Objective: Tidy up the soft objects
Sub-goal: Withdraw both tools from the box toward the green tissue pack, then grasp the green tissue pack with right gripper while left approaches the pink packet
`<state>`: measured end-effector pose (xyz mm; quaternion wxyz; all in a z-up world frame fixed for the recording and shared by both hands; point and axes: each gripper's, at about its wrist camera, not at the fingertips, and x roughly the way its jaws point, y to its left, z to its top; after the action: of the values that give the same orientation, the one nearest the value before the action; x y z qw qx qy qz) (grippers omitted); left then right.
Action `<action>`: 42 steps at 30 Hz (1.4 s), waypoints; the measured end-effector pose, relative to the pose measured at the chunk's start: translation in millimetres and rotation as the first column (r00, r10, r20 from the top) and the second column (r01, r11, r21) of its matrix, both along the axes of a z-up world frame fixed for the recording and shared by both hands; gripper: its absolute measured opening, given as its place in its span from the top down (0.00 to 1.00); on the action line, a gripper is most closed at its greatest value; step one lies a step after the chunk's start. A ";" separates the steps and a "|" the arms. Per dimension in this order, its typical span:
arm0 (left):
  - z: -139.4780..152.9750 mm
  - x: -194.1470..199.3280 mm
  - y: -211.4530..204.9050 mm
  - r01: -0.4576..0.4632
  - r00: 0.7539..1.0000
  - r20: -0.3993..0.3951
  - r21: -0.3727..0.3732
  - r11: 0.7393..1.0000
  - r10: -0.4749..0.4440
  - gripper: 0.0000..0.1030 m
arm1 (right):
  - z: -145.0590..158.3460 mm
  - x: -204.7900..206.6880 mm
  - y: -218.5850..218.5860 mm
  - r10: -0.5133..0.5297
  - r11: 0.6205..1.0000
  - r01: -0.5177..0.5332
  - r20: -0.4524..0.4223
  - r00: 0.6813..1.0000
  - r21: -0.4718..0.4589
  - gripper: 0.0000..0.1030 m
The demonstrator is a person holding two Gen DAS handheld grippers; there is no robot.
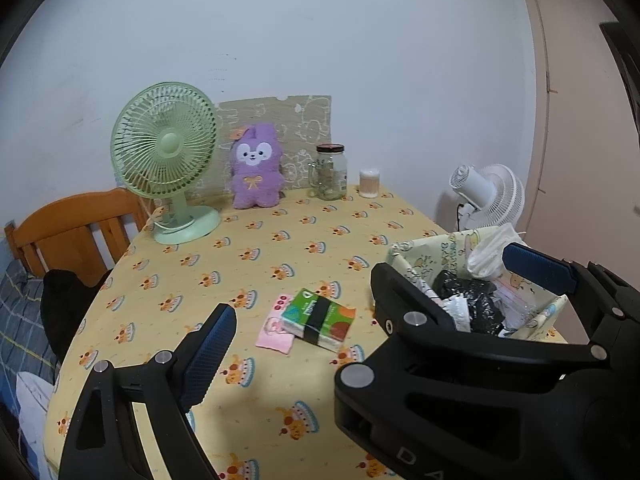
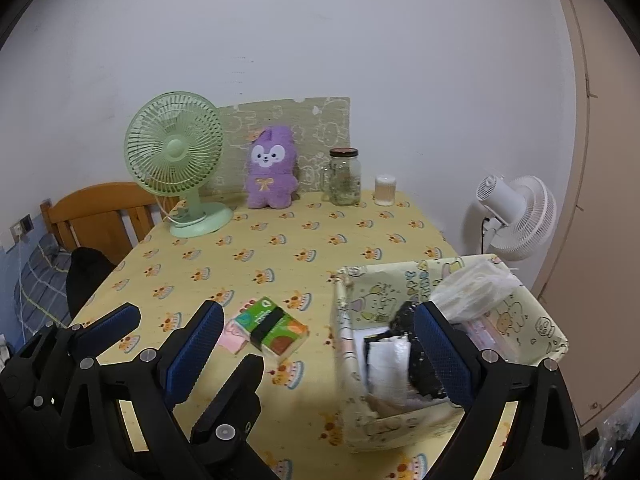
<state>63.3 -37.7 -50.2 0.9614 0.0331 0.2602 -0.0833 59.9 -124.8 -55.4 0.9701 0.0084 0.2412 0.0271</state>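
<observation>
A cream fabric basket (image 2: 532,320) (image 1: 408,256) stands at the table's near right and holds a black crinkled bag (image 2: 420,364), a white plastic bag (image 2: 476,288) and a white packet. Left of it a green and orange tissue pack (image 1: 318,318) (image 2: 276,330) lies on a small pink pouch (image 1: 274,330). A purple plush (image 1: 256,168) (image 2: 272,170) sits at the back. My right gripper (image 2: 320,312) is open, its right finger over the basket and its left finger outside the basket's left wall. My left gripper (image 1: 320,312) is open just short of the tissue pack, partly overlapped by the right gripper.
Along the back edge stand a green desk fan (image 1: 168,160), a glass jar (image 1: 330,172) and a small swab container (image 1: 369,183). A wooden chair (image 1: 76,224) with dark cloth is at the left. A white fan (image 2: 516,216) stands right of the table by a door.
</observation>
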 end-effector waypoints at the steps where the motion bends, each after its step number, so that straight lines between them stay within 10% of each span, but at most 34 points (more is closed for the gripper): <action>1: -0.8 -0.2 2.8 -0.007 1.000 0.003 0.000 1.000 0.007 0.11 | -0.2 0.3 1.8 0.002 1.000 -0.002 0.000 1.000 0.001 0.05; 42: -66.9 54.9 61.8 -0.039 0.990 -0.136 0.021 0.999 0.041 0.11 | -58.9 63.4 68.4 0.061 0.995 -0.066 -0.068 0.996 -0.075 0.05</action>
<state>118.2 24.1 -117.0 0.9424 0.0308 0.3270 -0.0637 123.3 -56.4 -114.3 0.9598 -0.0359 0.2741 0.0483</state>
